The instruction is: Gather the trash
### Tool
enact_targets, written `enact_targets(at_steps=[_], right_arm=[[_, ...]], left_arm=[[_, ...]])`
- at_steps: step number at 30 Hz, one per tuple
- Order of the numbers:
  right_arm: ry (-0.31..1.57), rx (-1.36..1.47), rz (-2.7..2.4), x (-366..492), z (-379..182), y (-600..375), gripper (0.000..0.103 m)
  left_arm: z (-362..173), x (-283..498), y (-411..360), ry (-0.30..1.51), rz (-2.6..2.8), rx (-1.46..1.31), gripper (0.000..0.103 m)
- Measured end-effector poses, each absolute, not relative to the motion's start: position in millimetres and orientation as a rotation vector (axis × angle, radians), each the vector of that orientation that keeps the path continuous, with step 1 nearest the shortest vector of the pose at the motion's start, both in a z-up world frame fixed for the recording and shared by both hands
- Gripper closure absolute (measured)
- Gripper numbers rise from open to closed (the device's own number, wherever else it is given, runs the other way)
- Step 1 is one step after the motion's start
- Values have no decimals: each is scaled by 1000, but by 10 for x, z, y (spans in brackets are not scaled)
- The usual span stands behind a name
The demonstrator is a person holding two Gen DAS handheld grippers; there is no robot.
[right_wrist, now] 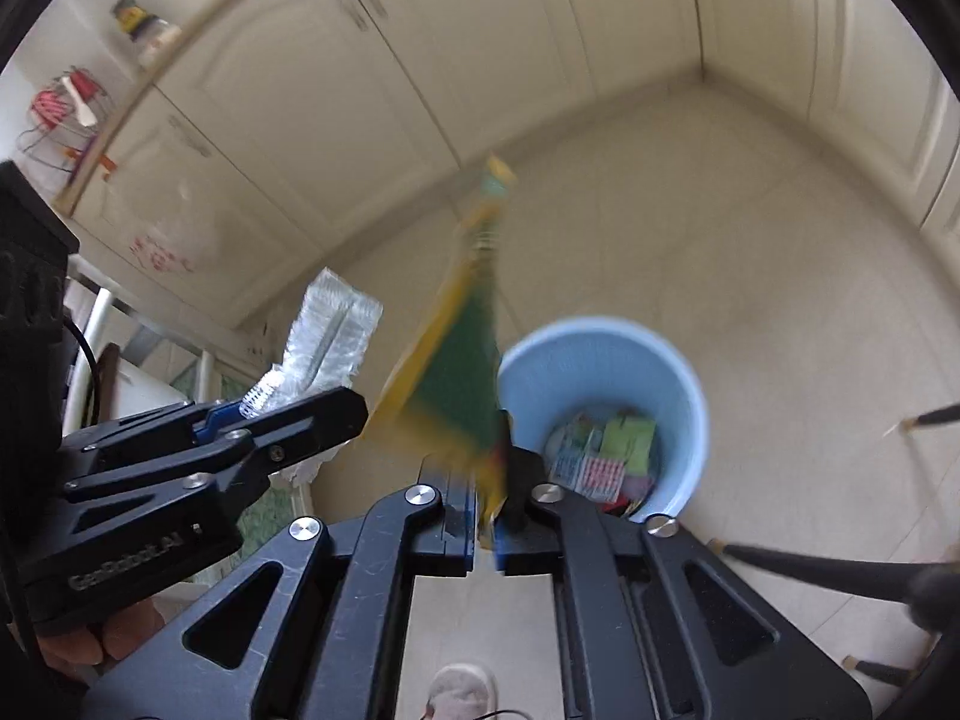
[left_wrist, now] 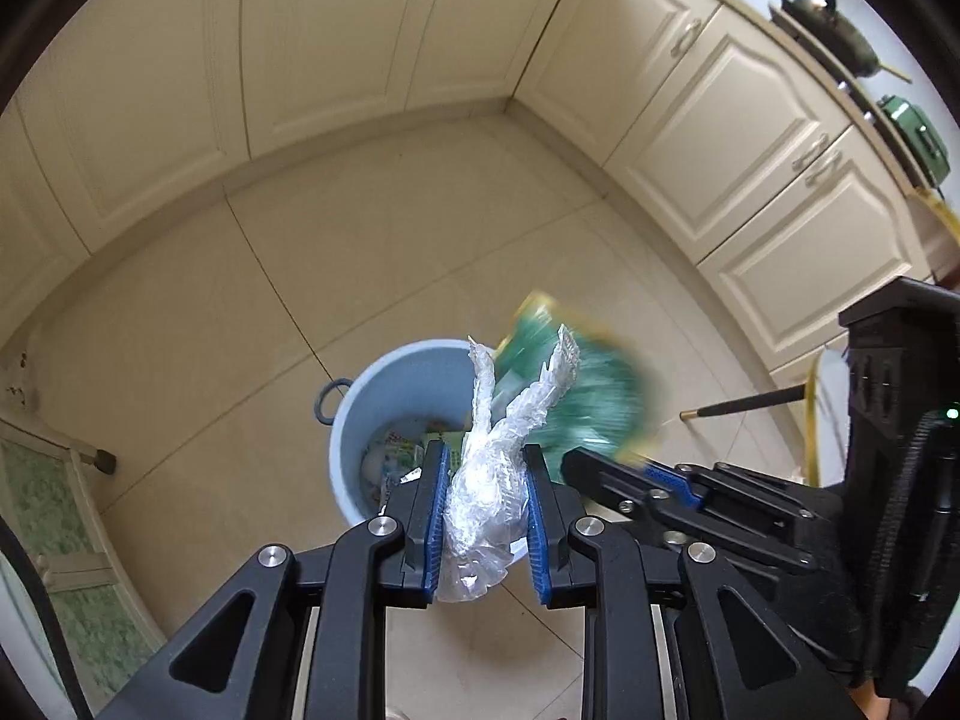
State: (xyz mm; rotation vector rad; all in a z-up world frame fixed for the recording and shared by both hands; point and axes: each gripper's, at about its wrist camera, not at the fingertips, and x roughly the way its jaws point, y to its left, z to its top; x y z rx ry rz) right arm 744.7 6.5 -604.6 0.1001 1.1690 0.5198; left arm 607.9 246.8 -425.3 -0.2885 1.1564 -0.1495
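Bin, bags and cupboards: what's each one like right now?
Blue bin: upright on floor, open, partly filled with wrappers.
Clear plastic wrapper: crumpled, held in left gripper.
Green and yellow packet: blurred, held in right gripper.
Cupboard doors: closed.

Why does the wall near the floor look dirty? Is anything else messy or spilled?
The wall by the floor has dark marks, like chipped paint. Nothing is spilled: the trash lies inside the blue bin, and each claw holds its own piece above it.
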Motion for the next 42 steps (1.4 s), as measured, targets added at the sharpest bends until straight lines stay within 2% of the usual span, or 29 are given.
enact_targets(at_steps=[1,2,3,5,6,7,9,11,14,16,21,22,26,29,35,38,42], right_arm=[[1191,102,505,7520,-6166,49,87],[1217,114,496,7589,-6287,15,86],[1236,113,474,7636,-6380,-15,86],[1246,92,438,7681,-6498,-53,79],[1248,82,418,7688,-6540,-94,79],[1249,79,399,7686,-6573,-139,79],[1258,87,378,7686,-6617,-179,73],[1251,73,360,7666,-6603,-209,58],[1229,58,352,7597,-6515,-246,56],[1213,52,351,7554,-6412,-237,51],[1150,12,383,7316,-5896,-108,40],[1132,1,388,7253,-5758,-68,36],[1030,-43,400,6896,-5107,48,20],[930,-62,388,6550,-4570,-5,11],[745,-81,357,5689,-3598,-260,3],[643,-128,307,5196,-3168,-424,2],[535,-116,266,4543,-2697,-717,2]], left_arm=[[-4359,6188,2408,1176,-154,-283,82],[-4480,6280,2385,1194,-158,-278,82],[-4590,6382,2406,1214,-149,-267,76],[-4776,6555,2296,1256,-107,-217,64],[-4849,6618,2279,1267,-84,-204,51],[-4912,6660,2271,1274,-67,-202,43],[-5002,6721,2279,1283,-45,-221,40],[-5044,6735,2225,1289,-45,-236,36],[-5034,6714,2227,1281,-34,-230,35],[-4938,6629,2150,1253,-8,-222,35],[-4387,6255,2242,1115,71,-199,32],[-4243,6154,2258,1079,93,-196,29],[-3632,5733,2221,933,146,-166,28],[-3163,5343,2121,821,164,-158,20],[-2397,4533,1692,625,166,-103,11],[-2144,4097,1294,532,158,-78,1],[-1874,3536,942,425,118,-52,1]])
